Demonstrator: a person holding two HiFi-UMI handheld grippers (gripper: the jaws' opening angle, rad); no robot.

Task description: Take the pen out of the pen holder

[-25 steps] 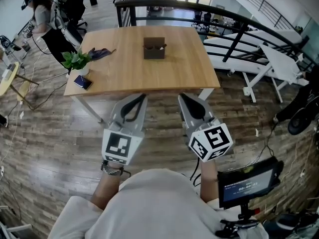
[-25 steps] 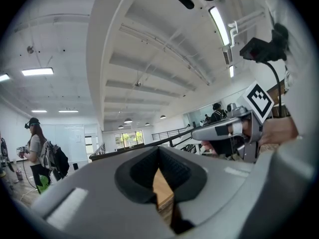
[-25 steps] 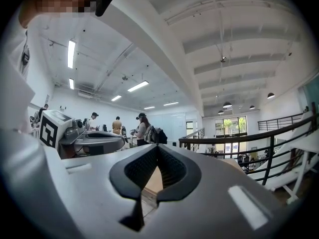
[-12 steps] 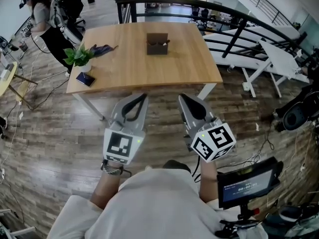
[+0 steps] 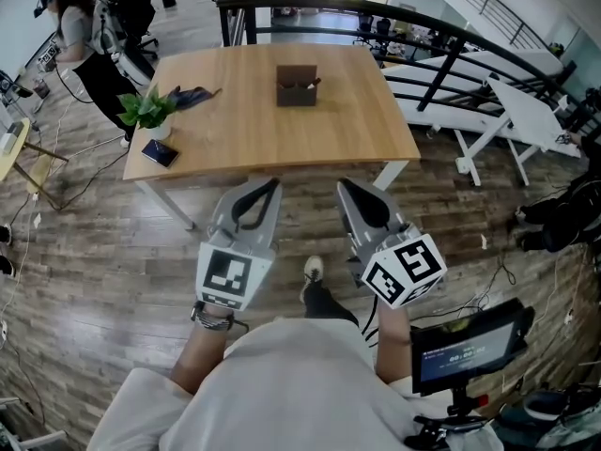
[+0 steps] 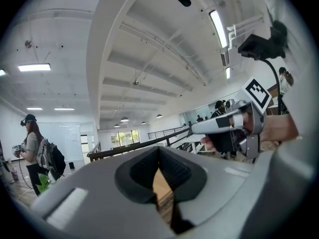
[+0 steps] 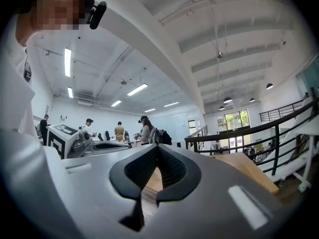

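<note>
At table's [image 5: 246,125] left edge, plant [image 5: 146,111]: potted, upright.
Left gripper [image 5: 270,186]: held before table's near edge, jaws closed, nothing gripped.
Pen holder [image 5: 295,90]: set mid-table, far side.
Pen [image 5: 313,82]: lodged in pen holder.
Right gripper [image 5: 344,187]: likewise before the near edge, jaws closed, empty.

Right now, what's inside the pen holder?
From the head view, the pen holder shows a thin tip at its right rim, probably the pen; its walls hide the rest. Too small to tell more.
</note>
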